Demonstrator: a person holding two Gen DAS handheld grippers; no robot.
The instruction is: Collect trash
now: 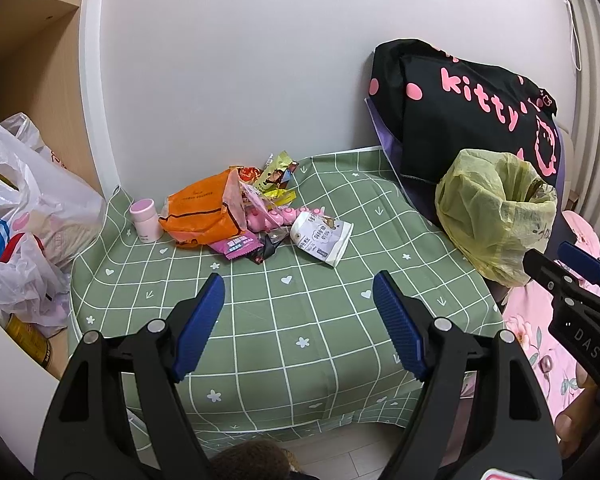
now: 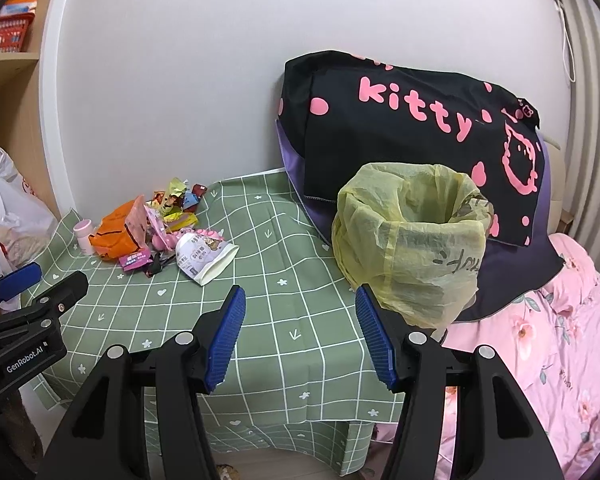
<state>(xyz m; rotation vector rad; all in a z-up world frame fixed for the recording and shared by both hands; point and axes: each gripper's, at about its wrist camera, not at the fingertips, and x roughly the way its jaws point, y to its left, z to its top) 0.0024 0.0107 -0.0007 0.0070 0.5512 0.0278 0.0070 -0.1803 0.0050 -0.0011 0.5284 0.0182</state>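
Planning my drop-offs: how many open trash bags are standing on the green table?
1: the yellow trash bag stands open at the table's right edge, against the black Kitty bag. White plastic bags sit off the table, left.

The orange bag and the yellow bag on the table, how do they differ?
The orange bag lies on its side among wrappers, near the wall; the yellow bag stands upright at the table's right edge. The orange bag is opaque and printed; the yellow bag is thin and translucent, its mouth open upward. Both rest on the green checked cloth.
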